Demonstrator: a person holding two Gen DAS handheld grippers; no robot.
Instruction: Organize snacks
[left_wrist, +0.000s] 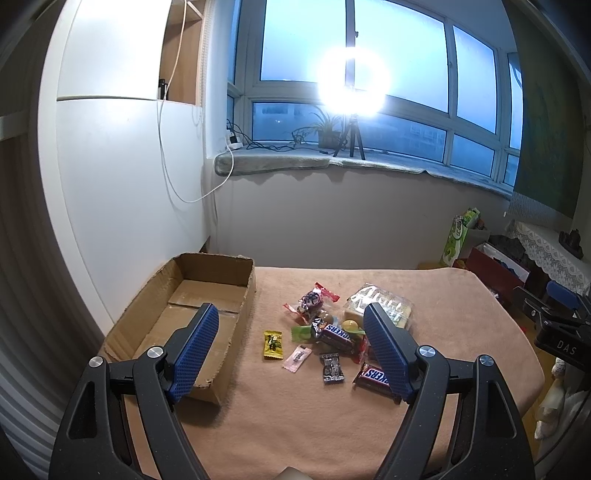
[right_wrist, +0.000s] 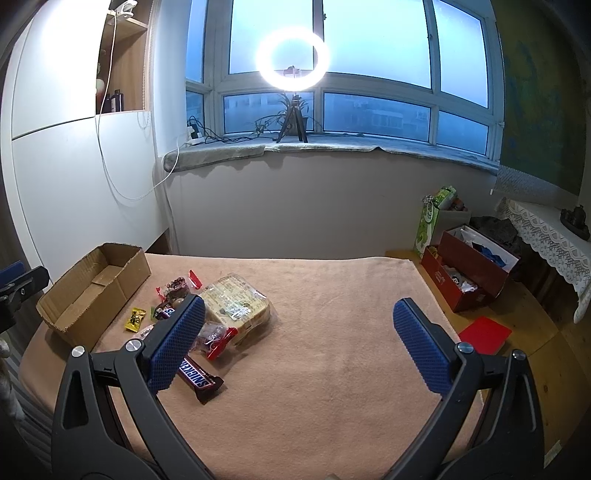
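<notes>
On the worktop (left_wrist: 295, 424), the Snickers bar (left_wrist: 373, 376) lies just inside the wide-open left claw (left_wrist: 295, 354), while the right claw (right_wrist: 299, 343), equally spread, hovers empty farther off.

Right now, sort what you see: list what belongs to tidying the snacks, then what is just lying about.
For the job:
- cardboard box, nothing in it
- Snickers bar
- yellow candy
- pink sachet
- clear bread pack
- left gripper and right gripper, both open

Lying about:
- ring light
- potted plant
- red box on the floor
</notes>
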